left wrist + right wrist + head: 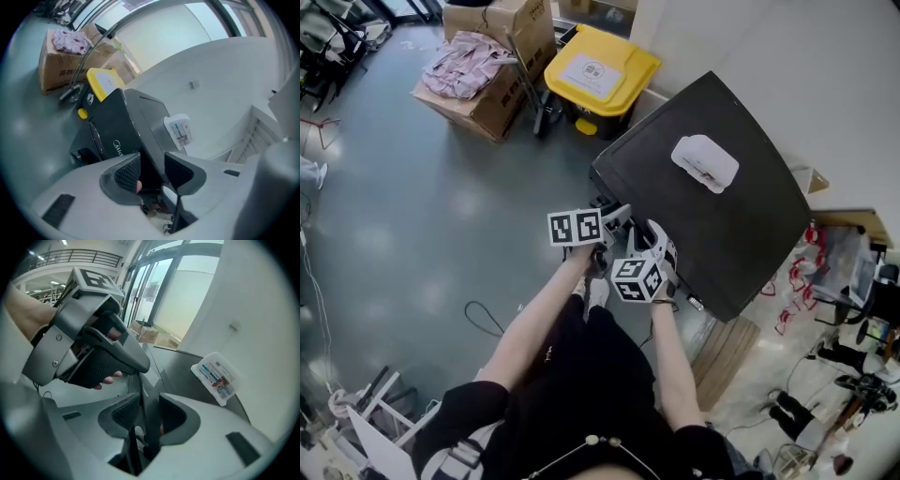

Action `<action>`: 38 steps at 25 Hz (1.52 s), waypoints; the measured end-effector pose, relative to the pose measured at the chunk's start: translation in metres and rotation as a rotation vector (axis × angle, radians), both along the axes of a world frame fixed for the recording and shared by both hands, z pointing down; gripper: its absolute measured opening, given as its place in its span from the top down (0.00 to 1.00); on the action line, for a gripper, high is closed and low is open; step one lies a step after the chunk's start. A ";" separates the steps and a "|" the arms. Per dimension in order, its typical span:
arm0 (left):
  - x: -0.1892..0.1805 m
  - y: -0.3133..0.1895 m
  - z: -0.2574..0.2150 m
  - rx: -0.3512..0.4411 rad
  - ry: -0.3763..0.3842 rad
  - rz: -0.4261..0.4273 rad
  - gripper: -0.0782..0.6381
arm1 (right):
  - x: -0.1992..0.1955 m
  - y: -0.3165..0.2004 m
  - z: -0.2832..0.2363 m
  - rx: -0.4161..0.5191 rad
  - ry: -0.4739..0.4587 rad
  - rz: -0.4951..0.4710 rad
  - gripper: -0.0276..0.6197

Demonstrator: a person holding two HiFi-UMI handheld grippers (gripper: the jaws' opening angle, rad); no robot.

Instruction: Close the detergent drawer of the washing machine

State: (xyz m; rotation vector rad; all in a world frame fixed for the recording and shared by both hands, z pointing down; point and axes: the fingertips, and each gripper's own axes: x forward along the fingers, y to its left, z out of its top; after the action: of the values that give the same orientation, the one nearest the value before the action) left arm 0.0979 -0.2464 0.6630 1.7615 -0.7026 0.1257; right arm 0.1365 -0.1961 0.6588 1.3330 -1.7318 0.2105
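Mid-frame at the washing machine's (712,216) front edge: left gripper (152,172) and right gripper (149,416), both spread, pinching nothing.

Washing machine (712,216): showing matt charcoal-black.
Box (705,162): showing white.
Bin lid (602,64): showing bright yellow.
Carton (492,108): showing brown.
Cloth (464,61): showing pale pink.
Floor (412,216): reading grey-green.
Left gripper (152,172), right gripper (149,414): wearing pale grey.
Marker cubes (575,227): bearing black-and-white squares.

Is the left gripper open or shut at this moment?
Open. In the left gripper view the left gripper shows its pads apart, with only the washing machine beyond the gap; nothing is pinched between them.
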 end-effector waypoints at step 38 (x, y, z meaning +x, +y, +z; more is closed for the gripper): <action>-0.081 0.109 -0.299 1.139 -0.278 -0.020 0.88 | -0.017 0.085 -0.303 0.705 -0.769 -0.024 0.95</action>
State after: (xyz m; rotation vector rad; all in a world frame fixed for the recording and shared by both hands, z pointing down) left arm 0.0167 -0.1369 0.3637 2.8509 -1.1118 -0.0717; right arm 0.1194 -0.1108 0.3556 1.8831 -2.6215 0.0988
